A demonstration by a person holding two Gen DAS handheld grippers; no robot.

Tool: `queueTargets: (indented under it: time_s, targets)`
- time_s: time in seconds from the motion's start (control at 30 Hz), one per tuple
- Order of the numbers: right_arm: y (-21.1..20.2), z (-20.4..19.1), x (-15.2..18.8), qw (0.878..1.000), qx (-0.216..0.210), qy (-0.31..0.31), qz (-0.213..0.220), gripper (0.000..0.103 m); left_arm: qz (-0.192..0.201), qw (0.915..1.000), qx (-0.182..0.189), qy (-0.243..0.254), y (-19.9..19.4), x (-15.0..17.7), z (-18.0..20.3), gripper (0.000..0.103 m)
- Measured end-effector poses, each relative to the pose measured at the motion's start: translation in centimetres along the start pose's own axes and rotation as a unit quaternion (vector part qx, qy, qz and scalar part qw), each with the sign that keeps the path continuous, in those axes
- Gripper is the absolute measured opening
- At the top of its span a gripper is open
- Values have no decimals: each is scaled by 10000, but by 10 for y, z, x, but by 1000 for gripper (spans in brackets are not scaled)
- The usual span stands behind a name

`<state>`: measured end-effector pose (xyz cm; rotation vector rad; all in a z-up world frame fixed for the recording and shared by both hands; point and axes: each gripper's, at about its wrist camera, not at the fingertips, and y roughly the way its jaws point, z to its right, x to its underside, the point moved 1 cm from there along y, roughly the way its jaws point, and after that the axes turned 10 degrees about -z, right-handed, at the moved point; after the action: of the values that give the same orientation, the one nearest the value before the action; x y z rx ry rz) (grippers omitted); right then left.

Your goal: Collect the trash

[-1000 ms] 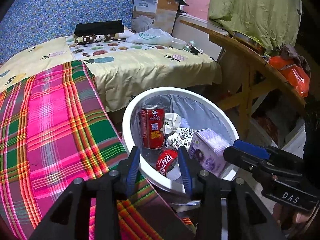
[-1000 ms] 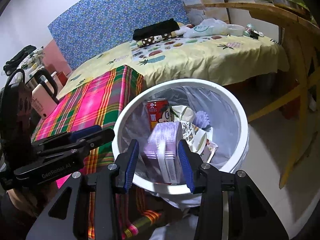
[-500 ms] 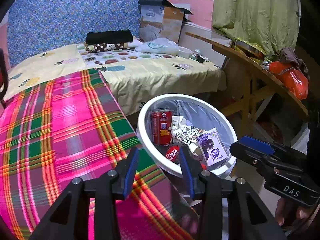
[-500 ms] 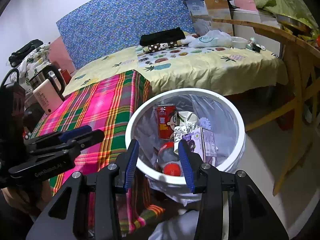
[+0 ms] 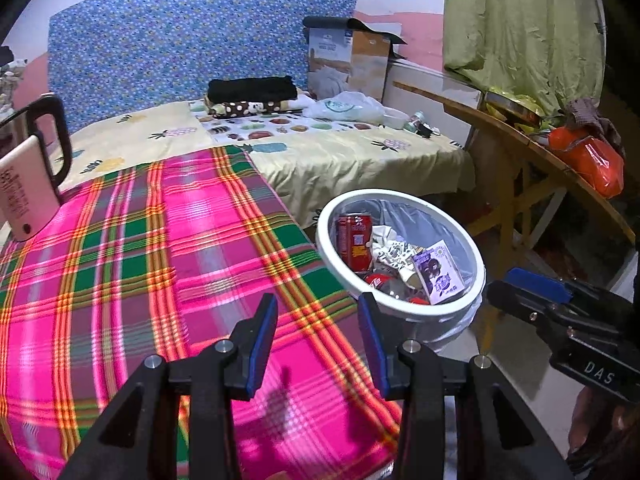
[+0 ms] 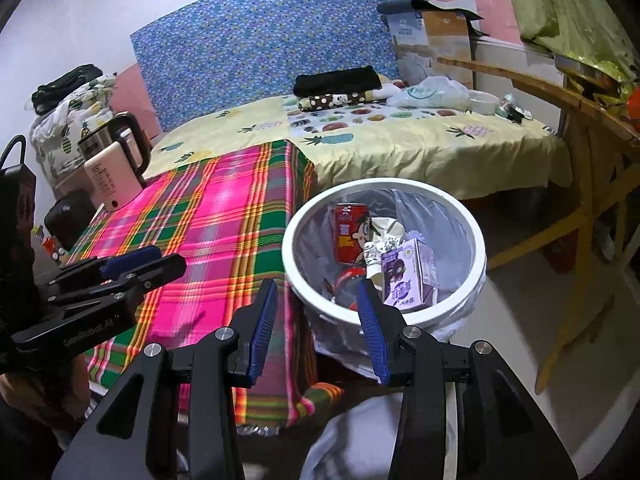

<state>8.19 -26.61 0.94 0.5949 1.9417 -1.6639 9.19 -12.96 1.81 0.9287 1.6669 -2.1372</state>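
Both wrist views angled down, facing the blue headboard (image 5: pixel 192 40); left one close over the plaid blanket (image 5: pixel 160 248), right one nearer the white bin (image 6: pixel 384 184); shared bed, blanket, bin

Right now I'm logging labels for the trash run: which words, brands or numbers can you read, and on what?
"DAS": on the right gripper body, seen from the left wrist.
"GenRobot.AI", faint: on the left gripper body, seen from the right wrist.
Red can, purple carton, cardboard box, kettle, red bottle label: printing too small or blurred to read.
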Motion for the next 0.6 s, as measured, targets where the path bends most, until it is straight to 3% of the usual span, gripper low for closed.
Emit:
queueTargets:
  time_s: [0.6]
  targets:
    - [-16,-21,17,9996,-26,-256,62,42,67,9992,-342,-173,-32,38,-9,43]
